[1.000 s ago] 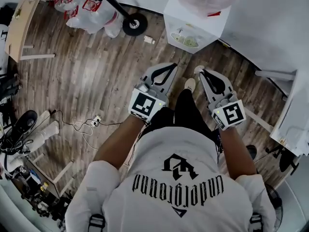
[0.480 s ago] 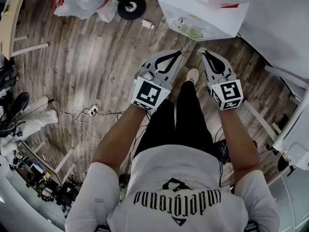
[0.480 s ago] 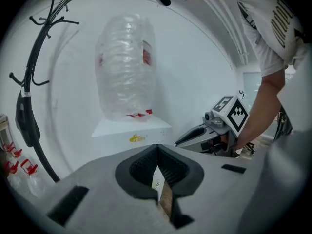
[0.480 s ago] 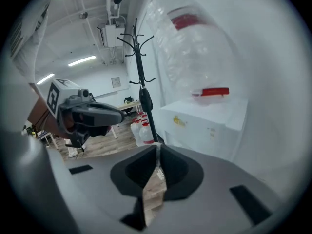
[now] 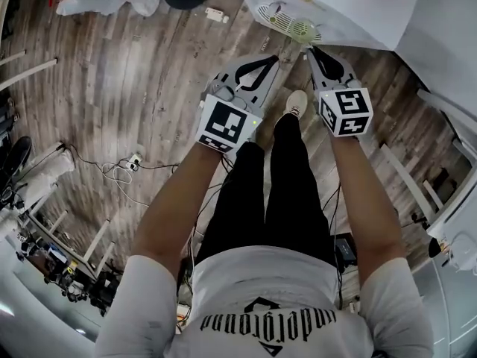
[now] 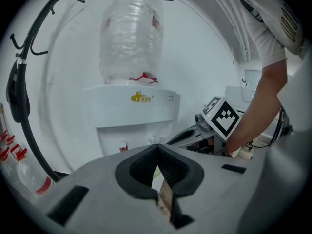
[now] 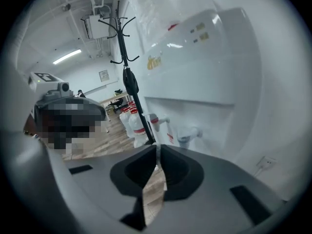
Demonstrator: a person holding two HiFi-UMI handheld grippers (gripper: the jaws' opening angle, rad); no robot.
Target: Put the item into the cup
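head view — left hand-held gripper (image 5: 262, 67), right hand-held gripper (image 5: 320, 54) (empty) nearer dispenser (image 5: 335, 10) now

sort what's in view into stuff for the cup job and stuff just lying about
For the job: left gripper, right gripper, jaws shut and empty; no cup or item visible.
Lying about: water dispenser, coat stand, water bottles, floor cable.

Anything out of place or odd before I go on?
No cup or item shows in any view. Both the left gripper and right gripper are shut and empty, facing a water dispenser. Loose cables lie on the floor.
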